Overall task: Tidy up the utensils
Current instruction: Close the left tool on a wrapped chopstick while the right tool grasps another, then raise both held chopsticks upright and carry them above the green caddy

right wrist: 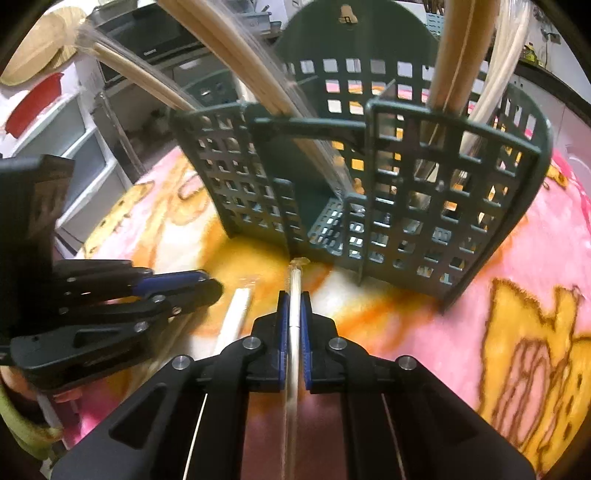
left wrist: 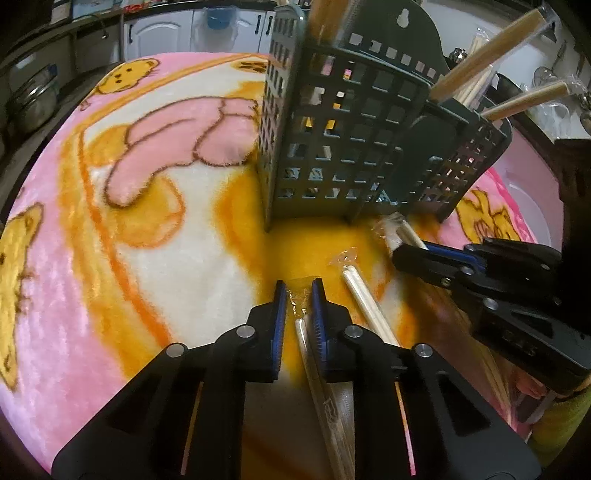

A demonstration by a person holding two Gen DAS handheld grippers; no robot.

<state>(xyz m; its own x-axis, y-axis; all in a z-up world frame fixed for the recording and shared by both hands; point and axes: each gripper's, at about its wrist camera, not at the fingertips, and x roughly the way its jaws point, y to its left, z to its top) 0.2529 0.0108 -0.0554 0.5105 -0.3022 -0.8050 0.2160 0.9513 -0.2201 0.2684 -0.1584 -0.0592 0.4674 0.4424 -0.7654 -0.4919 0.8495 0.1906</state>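
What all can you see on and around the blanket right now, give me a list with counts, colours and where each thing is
Utensil holder: one, dark green, perforated, standing upright on the blanket, divided into compartments.
Wrapped chopsticks in holder: several pairs, pale wood in clear sleeves, standing in the compartments; exact count unclear.
Loose wrapped chopsticks: one pair, pale, lying on the blanket between the two grippers.
Blanket: one, pink, orange and white with cartoon animals, covering the surface.
Cabinets: white, in the background.
Left gripper: black with blue pads, jaws around a wrapped chopstick pair, a small gap still showing.
Right gripper: black with blue pads, jaws shut on another wrapped pair.
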